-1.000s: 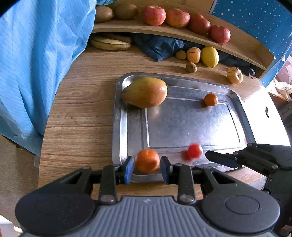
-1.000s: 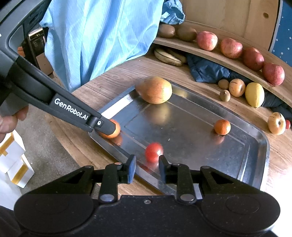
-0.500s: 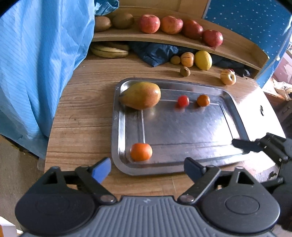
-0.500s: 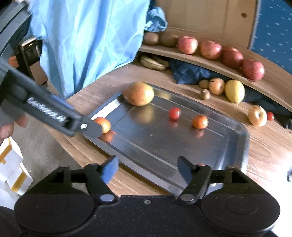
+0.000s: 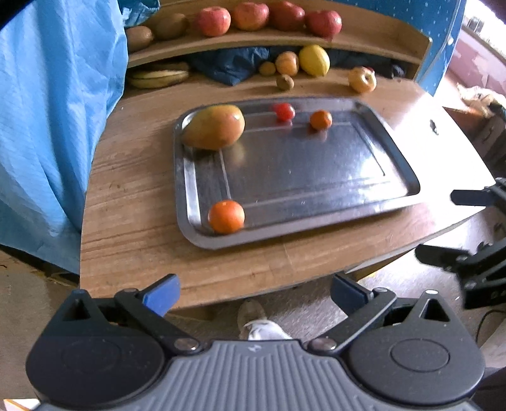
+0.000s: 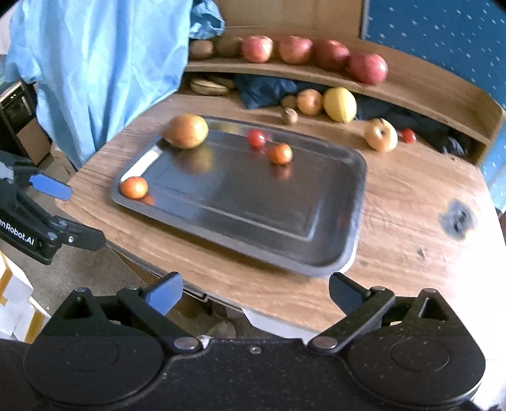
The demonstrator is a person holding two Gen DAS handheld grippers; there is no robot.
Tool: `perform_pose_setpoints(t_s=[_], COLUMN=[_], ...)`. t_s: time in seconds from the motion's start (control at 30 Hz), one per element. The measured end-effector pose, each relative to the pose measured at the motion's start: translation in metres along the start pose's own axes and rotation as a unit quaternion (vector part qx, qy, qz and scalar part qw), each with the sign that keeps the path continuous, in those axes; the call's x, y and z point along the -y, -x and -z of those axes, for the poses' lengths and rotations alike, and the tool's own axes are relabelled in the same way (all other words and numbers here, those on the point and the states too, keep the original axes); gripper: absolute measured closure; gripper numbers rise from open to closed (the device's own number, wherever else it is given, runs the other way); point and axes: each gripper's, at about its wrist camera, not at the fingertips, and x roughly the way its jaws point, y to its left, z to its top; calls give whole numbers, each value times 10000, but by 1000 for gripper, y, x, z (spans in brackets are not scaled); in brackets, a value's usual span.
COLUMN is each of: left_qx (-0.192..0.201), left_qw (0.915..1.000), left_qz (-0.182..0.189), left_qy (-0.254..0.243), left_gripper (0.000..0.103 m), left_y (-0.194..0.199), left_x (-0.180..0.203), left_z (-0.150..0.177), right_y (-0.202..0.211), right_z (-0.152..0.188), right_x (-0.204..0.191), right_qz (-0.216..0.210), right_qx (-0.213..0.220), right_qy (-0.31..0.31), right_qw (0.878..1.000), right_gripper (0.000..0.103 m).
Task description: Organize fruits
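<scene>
Now both off the table's near edge — left gripper (image 5: 254,294) and right gripper (image 6: 254,292), jaws spread wide, empty. On the metal tray (image 5: 401,164): mango (image 5: 215,126) at its far-left corner, cherry tomato (image 5: 284,111) and small orange (image 5: 320,119) by the far rim, tangerine (image 5: 226,216) in the near-left corner.

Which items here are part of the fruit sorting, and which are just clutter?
In play:
- metal tray
- mango
- orange at the tray's near corner
- small orange
- red tomato
- loose fruit behind the tray: lemon, yellow apple, bananas
- red apples on the shelf

Lying about:
- blue cloth
- dark cloth under the shelf
</scene>
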Motion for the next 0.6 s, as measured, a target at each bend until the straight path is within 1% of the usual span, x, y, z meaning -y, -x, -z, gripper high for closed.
perform_pose_setpoints(t_s=[0.2, 0.33, 0.47, 0.6], left_qx=[-45, -16, 119, 168], left_qw=[9999, 9998, 9997, 9997], left_qz=[-122, -186, -205, -183], left_qy=[102, -2, -33, -79], left_gripper=[0, 0, 0, 0], left_y=[-1, -2, -4, -10], left_x=[4, 6, 6, 4], left_z=[-4, -12, -26, -43], right_y=[5, 2, -8, -15], right_z=[1, 0, -6, -15], right_x=[11, 16, 23, 32], right_qz=[67, 38, 60, 132], right_qx=[21, 11, -76, -116], right_qy=[-215, -359, -498, -631], right_qw=[9997, 9993, 9987, 9979], right_gripper=[2, 1, 1, 1])
